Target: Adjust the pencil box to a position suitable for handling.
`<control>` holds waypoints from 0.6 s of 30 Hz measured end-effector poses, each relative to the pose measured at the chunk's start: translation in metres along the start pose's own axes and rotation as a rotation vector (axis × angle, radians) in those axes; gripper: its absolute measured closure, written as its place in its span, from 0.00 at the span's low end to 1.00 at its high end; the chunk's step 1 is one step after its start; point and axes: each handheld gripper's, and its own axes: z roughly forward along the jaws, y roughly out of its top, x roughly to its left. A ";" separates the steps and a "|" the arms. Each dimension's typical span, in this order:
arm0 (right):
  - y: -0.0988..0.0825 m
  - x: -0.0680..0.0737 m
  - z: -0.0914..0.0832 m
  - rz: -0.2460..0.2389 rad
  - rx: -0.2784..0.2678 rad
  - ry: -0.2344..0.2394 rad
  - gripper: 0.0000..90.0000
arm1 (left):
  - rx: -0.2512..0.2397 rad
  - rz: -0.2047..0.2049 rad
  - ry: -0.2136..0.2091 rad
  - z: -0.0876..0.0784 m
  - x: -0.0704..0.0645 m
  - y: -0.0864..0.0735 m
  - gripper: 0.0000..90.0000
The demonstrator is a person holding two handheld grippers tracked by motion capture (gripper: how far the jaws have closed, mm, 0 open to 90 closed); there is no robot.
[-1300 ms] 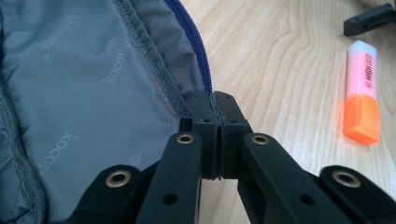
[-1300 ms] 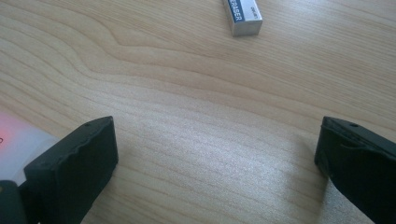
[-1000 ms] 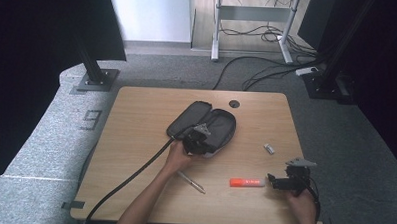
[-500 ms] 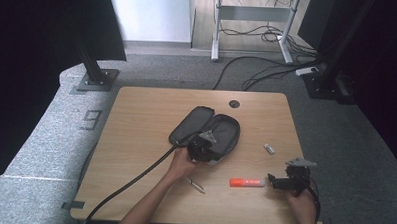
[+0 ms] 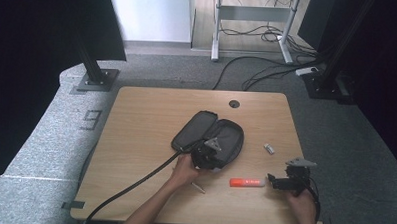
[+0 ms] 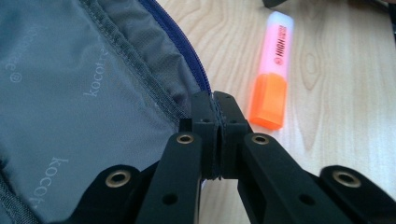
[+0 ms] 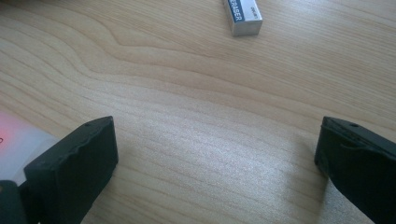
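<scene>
A: Where is the left gripper (image 5: 208, 153)?

B: On the near edge of the open case (image 5: 209, 136), which lies mid-table (image 5: 146, 115). The forearm comes in from the bottom edge and angles up and to the right. In the left gripper view the 2 jaws are pressed together on the case's zipped rim (image 6: 212, 100), with the grey lining to the left.

A: And the right gripper (image 5: 276, 181)?

B: It rests low at the table's near right corner, in the person's hand, pointing left. In its own view the jaws stand wide apart over bare wood with nothing between them.

A: What lies around?

B: An orange highlighter (image 5: 247, 182) lies flat between the 2 grippers, its pale end just beside the right gripper's jaw; it also shows just right of the case rim (image 6: 274, 70). An eraser (image 5: 269, 148) sits farther back, right of the case, well apart from both. A pen (image 5: 198, 187) lies by the left hand. A black cable (image 5: 134, 186) trails from the left gripper off the near-left edge.

A: Anything blocking?

B: The left gripper covers the near part of the case.
</scene>
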 end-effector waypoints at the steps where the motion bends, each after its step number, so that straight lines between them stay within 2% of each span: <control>1: 0.000 0.000 0.000 0.000 0.000 0.000 0.00 | 0.000 0.002 -0.003 0.000 -0.002 0.000 0.98; 18: 0.000 0.000 0.000 0.000 0.000 0.000 0.00 | 0.014 0.026 -0.038 0.004 -0.028 -0.005 0.97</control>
